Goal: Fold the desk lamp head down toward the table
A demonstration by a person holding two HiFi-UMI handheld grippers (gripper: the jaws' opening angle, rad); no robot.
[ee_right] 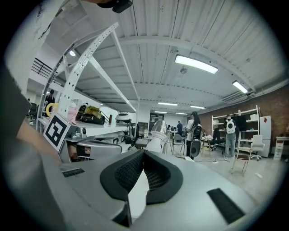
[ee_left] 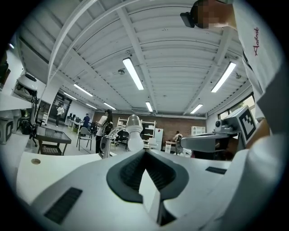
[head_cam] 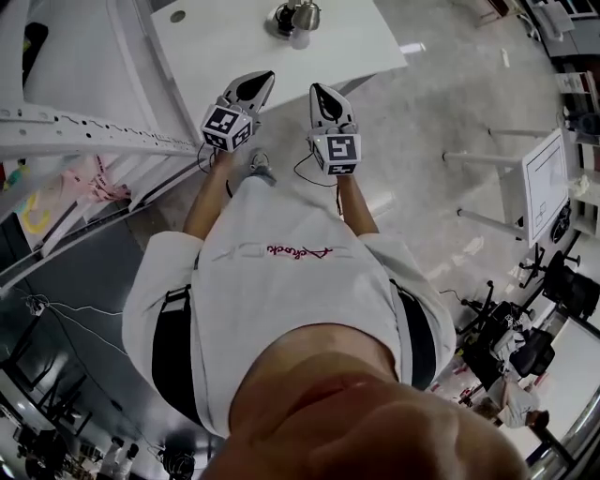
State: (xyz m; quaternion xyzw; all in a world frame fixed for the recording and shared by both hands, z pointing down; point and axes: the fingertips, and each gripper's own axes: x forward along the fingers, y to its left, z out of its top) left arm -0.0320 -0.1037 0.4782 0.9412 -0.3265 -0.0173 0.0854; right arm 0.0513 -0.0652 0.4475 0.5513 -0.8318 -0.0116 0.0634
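Note:
A desk lamp (head_cam: 294, 18) with a silvery head stands near the far edge of the white table (head_cam: 225, 47). My left gripper (head_cam: 259, 81) and right gripper (head_cam: 318, 92) are side by side in the air short of the table's near edge, pointing level at it. Both are shut with nothing between the jaws. In the left gripper view the lamp (ee_left: 133, 133) shows upright beyond my left gripper (ee_left: 145, 152), with the right gripper (ee_left: 212, 141) beside it. The right gripper view shows the lamp (ee_right: 157, 134) straight ahead past my right gripper (ee_right: 143, 152), and the left gripper (ee_right: 96, 149) at left.
A white perforated metal rack (head_cam: 84, 131) runs along the left, close to the table. A small white board on a stand (head_cam: 544, 178) is at the right. Chairs, shelves and several people (ee_right: 195, 131) fill the room beyond the table.

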